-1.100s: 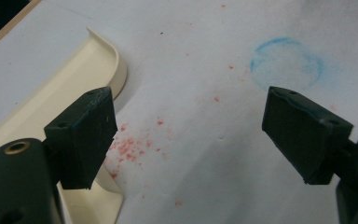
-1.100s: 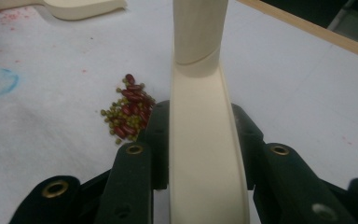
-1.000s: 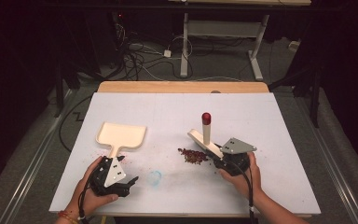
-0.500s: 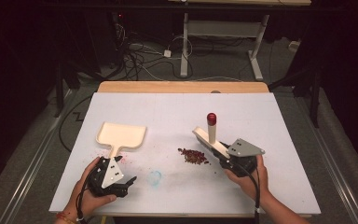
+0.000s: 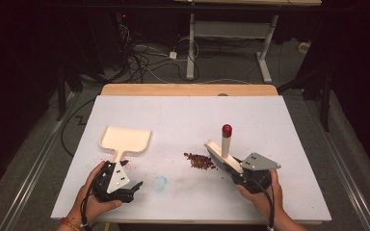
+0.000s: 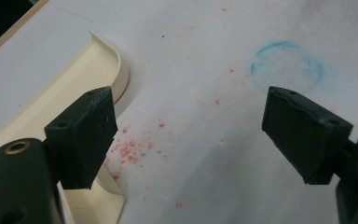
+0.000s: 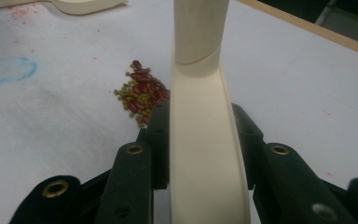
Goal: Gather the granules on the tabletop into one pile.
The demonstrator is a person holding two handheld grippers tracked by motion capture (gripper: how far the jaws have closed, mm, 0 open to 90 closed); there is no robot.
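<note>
Two tools are in play here, and the small heap of beans (image 5: pixel 200 160) is your landmark. Your right claw (image 5: pixel 232 167) grips the cream brush (image 5: pixel 222 154) by its flat back, jaws clamped on both sides of it; in the right gripper view (image 7: pixel 200 140) the pads hug that strip squarely, with the red-capped handle (image 5: pixel 227 130) standing up past them. The brush sits just right of the beans, bristle edge touching the heap or very near it.

That brush looks like light, stiff plastic, smooth and a bit slippery, so your hold low on the flat back is the sensible one; it probably keeps the head from twisting. The beans are loose, hard and round, and they likely roll and scatter if you push fast.

The dustpan (image 5: pixel 124 139) lies well left of the beans, mouth facing away from you. Your left claw (image 5: pixel 127 187) stands wide and empty, just beside the pan's short handle (image 6: pixel 109 184). It's thin and light too, so take it by that handle and press it flat on the worktop (image 5: pixel 289 125).
</note>
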